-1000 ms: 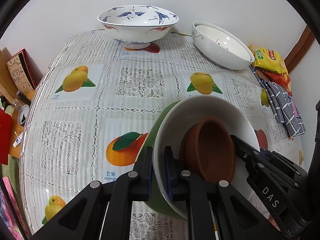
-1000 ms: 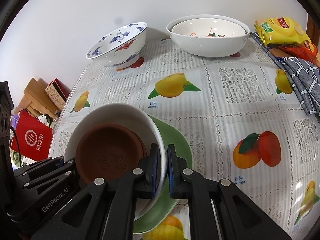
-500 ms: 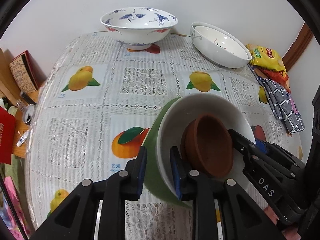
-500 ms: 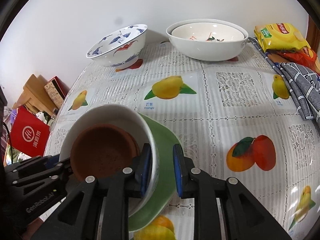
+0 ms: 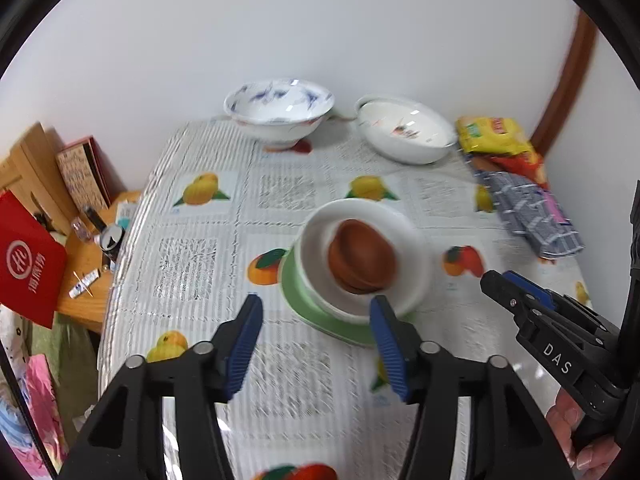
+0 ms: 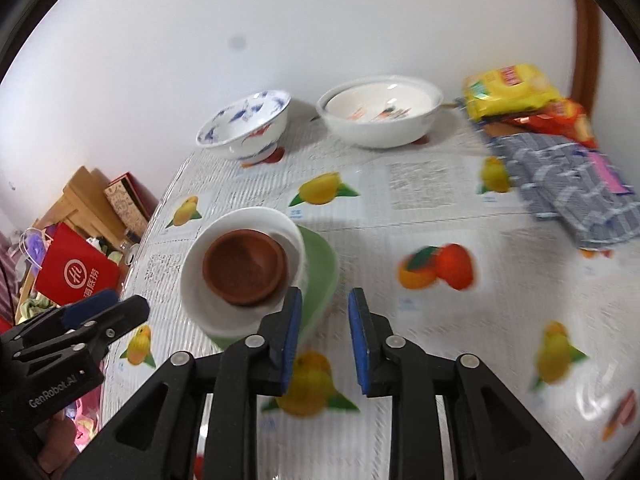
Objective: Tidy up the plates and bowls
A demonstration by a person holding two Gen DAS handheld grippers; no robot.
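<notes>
A stack stands on the fruit-print tablecloth: a green plate [image 5: 298, 304] [image 6: 320, 260] at the bottom, a white bowl [image 5: 412, 256] [image 6: 192, 280] on it, a brown clay bowl [image 5: 362, 254] [image 6: 244, 266] inside. My left gripper [image 5: 316, 320] hovers above and short of the stack, its jaws opening, nothing between them. My right gripper [image 6: 324, 312] is also lifted back from the stack, jaws opening and empty. A blue-patterned bowl [image 5: 280, 114] [image 6: 246, 124] and a white bowl pair [image 5: 404, 134] [image 6: 380, 114] sit at the far edge by the wall.
Yellow and red snack bags [image 5: 496, 140] [image 6: 516, 96] and a folded checked cloth [image 5: 528, 208] [image 6: 568, 188] lie at the far right. Left of the table a low wooden stand [image 5: 80, 264] holds small items, with a red bag [image 5: 28, 264] [image 6: 76, 272].
Both grippers let go of the white bowl's rim, opened, and drew up and back; the stack now stands free on the table and looks smaller.
</notes>
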